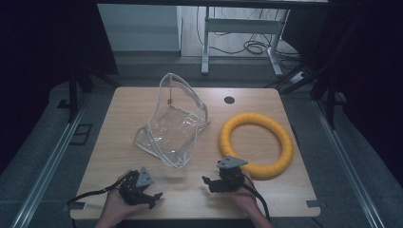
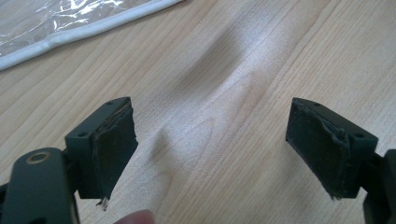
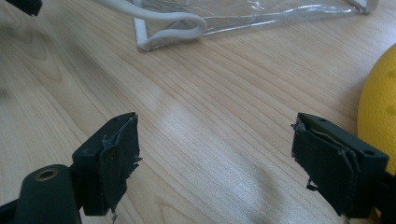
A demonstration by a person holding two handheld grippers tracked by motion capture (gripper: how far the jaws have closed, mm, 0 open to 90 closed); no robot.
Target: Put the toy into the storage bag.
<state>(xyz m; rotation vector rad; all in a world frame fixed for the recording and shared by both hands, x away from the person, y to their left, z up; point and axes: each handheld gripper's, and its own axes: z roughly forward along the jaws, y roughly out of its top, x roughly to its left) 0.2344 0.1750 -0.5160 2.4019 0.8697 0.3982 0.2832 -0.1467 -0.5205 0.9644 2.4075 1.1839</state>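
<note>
Near the front edge of the wooden table [image 1: 266,190], both grippers are held low with nothing between their jaws: the left gripper [image 1: 149,195] is spread wide over bare wood, and the right gripper [image 1: 207,183] is likewise spread, empty, pointing toward nine o'clock in the high view. Just beside the right gripper, at its three o'clock, lies the yellow ring [image 1: 256,144], its near rim close to the hand; in the right gripper view its curved flank [image 3: 380,107] is seen right behind the right-hand jaw. A knock from that jaw or from the trailing cable is judged the nearest risk, since a light ring would probably slide toward the table's right edge. Farther off, at twelve o'clock from the left gripper, the clear plastic bag [image 1: 176,121] is found half standing, its white-piped rim [image 2: 84,30] lying flat on the wood. Thin, slippery film is likely to be missed or only partly pinched by worn pads, and a pull on one wall alone could collapse or drag the bag. If the opening is not held wide, the ring could catch on the rim.
</note>
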